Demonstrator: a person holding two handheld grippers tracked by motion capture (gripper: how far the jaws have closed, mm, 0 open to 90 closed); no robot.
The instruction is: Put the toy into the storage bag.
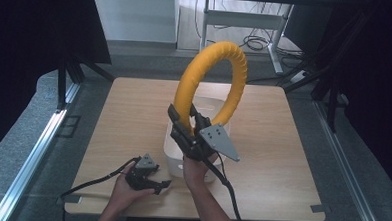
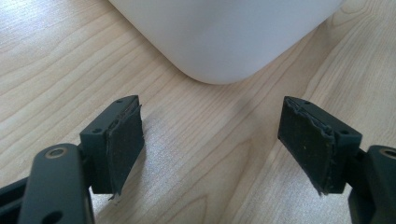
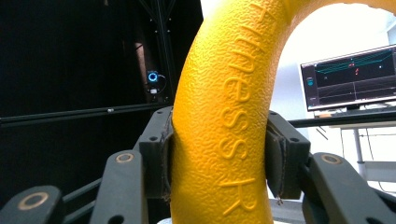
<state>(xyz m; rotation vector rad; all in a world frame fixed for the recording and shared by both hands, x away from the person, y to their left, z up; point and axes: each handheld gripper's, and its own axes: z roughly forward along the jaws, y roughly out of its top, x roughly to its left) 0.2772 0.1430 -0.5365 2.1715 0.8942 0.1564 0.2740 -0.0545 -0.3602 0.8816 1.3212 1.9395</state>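
A lab: black curtains [image 1: 27,43] flank the wooden table [image 1: 133,118], with a graph-filled monitor [image 3: 348,77] at right of frame.

Before you, listed near to far:

- Light wooden square table top [image 1: 282,144], grain running across it.
- Grey carpeted floor [image 1: 362,163] on every side of the table.
- Silver metal rail [image 1: 31,158] on the floor at your left.
- Black curtain [image 1: 32,33], far left.
- White metal desk frame [image 1: 238,17], far centre, with loose black cables [image 1: 257,42] beneath it.
- Dark computer monitor [image 3: 348,77], lit, showing coloured lines.
- Small blue glowing ring light [image 3: 153,76] against the dark.
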